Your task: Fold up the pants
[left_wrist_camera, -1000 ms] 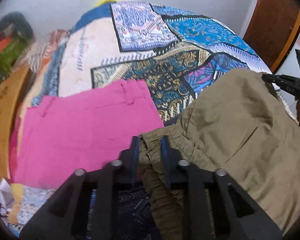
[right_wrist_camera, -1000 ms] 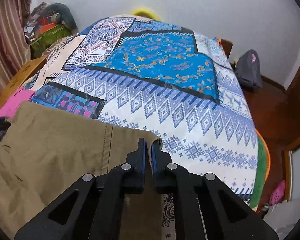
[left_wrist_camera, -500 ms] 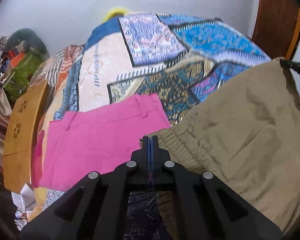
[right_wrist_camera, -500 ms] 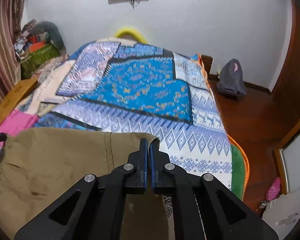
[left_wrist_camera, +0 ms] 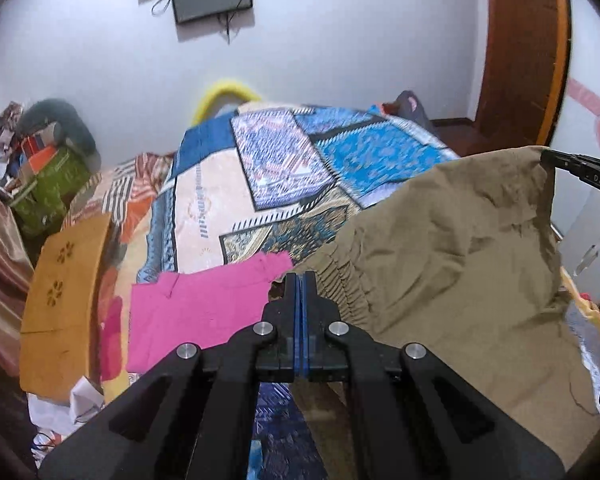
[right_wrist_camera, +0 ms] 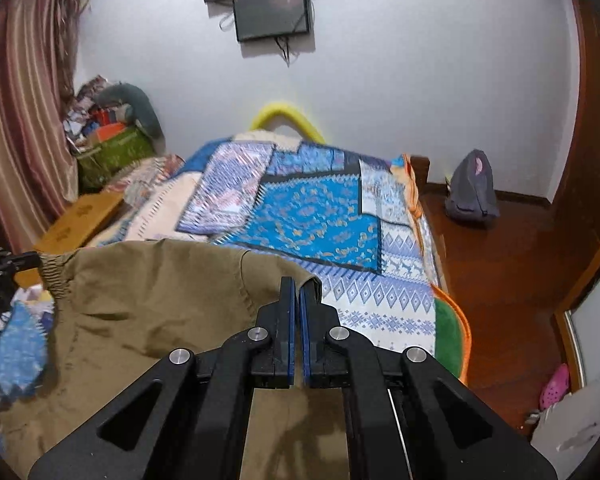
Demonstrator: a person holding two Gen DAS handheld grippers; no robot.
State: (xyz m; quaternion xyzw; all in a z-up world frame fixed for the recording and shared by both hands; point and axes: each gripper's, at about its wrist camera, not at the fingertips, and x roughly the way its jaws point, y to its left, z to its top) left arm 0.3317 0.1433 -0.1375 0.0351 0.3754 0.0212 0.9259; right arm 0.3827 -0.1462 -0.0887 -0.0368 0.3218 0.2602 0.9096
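Observation:
Olive-brown pants (left_wrist_camera: 452,264) hang stretched in the air above the patchwork bedspread (left_wrist_camera: 284,160). My left gripper (left_wrist_camera: 299,280) is shut on the gathered elastic waistband at one corner. My right gripper (right_wrist_camera: 297,286) is shut on the other top corner of the pants (right_wrist_camera: 152,300). Each view also shows the other gripper: the right gripper (left_wrist_camera: 556,159) at the far right of the left wrist view, the left gripper (right_wrist_camera: 32,259) at the far left of the right wrist view. The cloth sags between them and drapes down toward me.
Folded pink pants (left_wrist_camera: 204,312) lie on the bed's near left. A wooden board (left_wrist_camera: 60,300) and a cluttered pile (left_wrist_camera: 44,160) flank the left side. A wall screen (right_wrist_camera: 272,12), a grey backpack (right_wrist_camera: 470,192) on the wooden floor and a door frame (left_wrist_camera: 516,48) stand beyond.
Both grippers rose with the olive pants, lifting them off the bed. The left jaws, apart around the waistband a second ago, have closed on it. The views tilted up toward the wall.

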